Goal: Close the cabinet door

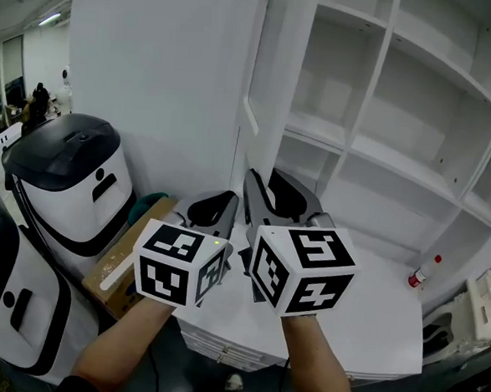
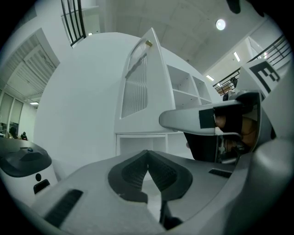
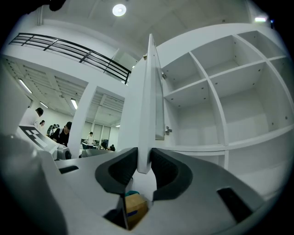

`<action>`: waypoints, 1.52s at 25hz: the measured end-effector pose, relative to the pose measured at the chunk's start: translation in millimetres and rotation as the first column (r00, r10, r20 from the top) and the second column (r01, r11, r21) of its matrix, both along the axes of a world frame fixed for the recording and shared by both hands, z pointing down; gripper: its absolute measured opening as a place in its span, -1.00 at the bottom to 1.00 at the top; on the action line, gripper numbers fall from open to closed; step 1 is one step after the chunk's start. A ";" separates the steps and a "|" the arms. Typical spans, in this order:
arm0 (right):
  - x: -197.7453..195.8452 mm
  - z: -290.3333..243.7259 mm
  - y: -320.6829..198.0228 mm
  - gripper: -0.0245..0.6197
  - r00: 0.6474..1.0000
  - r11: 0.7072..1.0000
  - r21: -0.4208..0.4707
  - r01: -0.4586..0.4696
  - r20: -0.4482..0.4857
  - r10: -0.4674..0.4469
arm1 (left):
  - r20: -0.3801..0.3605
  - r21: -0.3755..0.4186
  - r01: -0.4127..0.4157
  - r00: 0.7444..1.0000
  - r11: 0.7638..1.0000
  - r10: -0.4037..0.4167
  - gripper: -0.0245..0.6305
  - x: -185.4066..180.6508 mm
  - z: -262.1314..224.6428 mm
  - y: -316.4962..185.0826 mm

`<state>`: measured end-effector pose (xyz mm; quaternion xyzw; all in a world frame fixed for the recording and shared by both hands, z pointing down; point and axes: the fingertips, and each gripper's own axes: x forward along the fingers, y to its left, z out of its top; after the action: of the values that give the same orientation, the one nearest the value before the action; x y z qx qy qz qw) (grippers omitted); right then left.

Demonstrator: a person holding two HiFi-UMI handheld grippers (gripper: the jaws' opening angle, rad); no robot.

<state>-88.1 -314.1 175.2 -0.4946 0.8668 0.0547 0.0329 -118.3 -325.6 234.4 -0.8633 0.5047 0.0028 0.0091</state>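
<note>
The white cabinet door [image 1: 264, 83] stands open, swung out nearly square to the shelves [image 1: 403, 101]. In the right gripper view I see the door [image 3: 149, 101] edge on, its lower corner sitting between the dark pads of my right gripper [image 3: 143, 163], which is shut on it. In the head view the right gripper [image 1: 267, 188] reaches up under the door's bottom. My left gripper [image 1: 227, 202] is held beside it on the left, shut with nothing in it; its tips meet in the left gripper view [image 2: 147, 156]. There the door [image 2: 138, 92] shows its slatted outer face.
Two white-and-black machines [image 1: 71, 179] [image 1: 12, 300] stand at the left, with a cardboard box [image 1: 127, 266] between them and the low white platform [image 1: 371, 317]. A red-capped bottle [image 1: 423, 271] lies at the platform's right. People [image 3: 59, 133] stand far off.
</note>
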 end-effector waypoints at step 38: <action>139.9 -2.5 -77.7 -0.61 0.999 1.000 0.005 0.002 0.040 -0.003 | 0.033 0.045 -0.097 0.995 0.994 0.096 -0.89 124.9 -17.8 -69.1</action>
<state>51.7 -391.9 172.7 -0.4945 0.8664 0.0469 0.0516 6.6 -394.8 216.7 -0.8861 0.4620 0.0019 0.0369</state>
